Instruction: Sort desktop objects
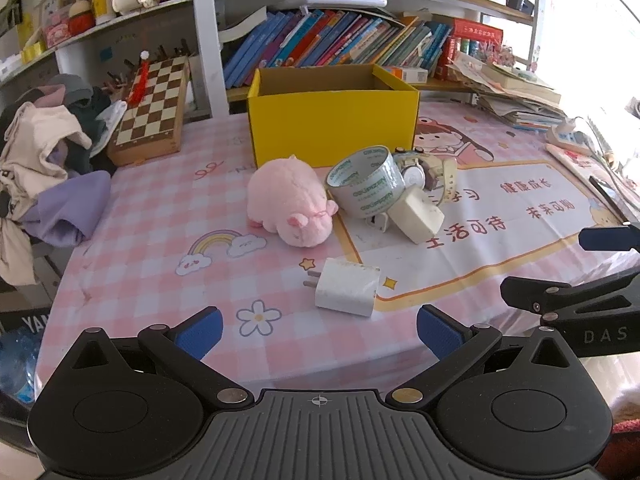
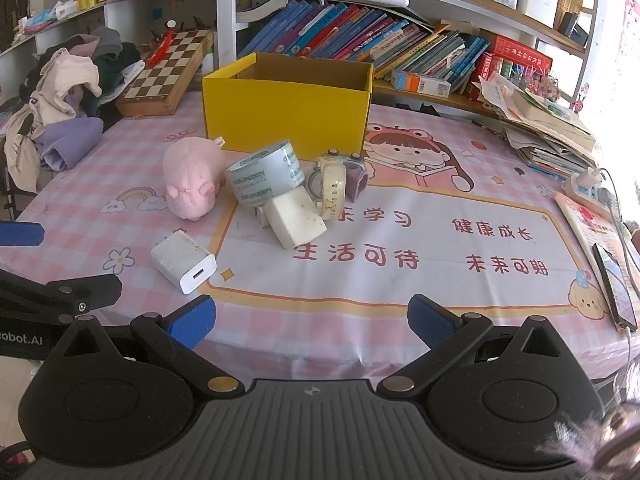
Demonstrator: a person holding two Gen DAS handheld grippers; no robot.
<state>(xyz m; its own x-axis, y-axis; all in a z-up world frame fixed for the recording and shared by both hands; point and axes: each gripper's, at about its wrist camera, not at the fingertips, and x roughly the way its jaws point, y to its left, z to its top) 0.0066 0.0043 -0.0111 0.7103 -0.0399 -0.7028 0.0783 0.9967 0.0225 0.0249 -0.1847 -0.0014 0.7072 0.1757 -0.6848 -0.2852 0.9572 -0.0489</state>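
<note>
1. Left gripper (image 1: 319,330): its blue-padded fingers (image 1: 202,330) are spread wide apart and hold nothing, low over the near edge of the worktop (image 1: 160,264).
2. Right gripper (image 2: 312,322): its fingers (image 2: 192,322) are likewise spread wide and empty, over the near worktop edge.
3. A white charger (image 1: 347,292) lies flat just ahead of the left fingers, prongs pointing to their left; seen from the right wrist it lies ahead and left of the right fingers.
4. Farther ahead, a pink plush pig (image 1: 290,202) lies on the worktop, left of a cluster of items.
5. The cluster: a tape roll (image 1: 366,180) tilted on its edge, leaning on a second white adapter (image 1: 418,216); a watch (image 1: 424,174) touches the roll on its right side.
6. Behind the cluster stands an open yellow box (image 1: 332,124); the part of its interior in view shows no contents.
7. Surroundings: a chessboard (image 1: 154,108) and a pile of clothes (image 1: 44,160) far left; a phone (image 2: 614,286) right of the right fingers; a bookshelf (image 1: 340,46) behind.
</note>
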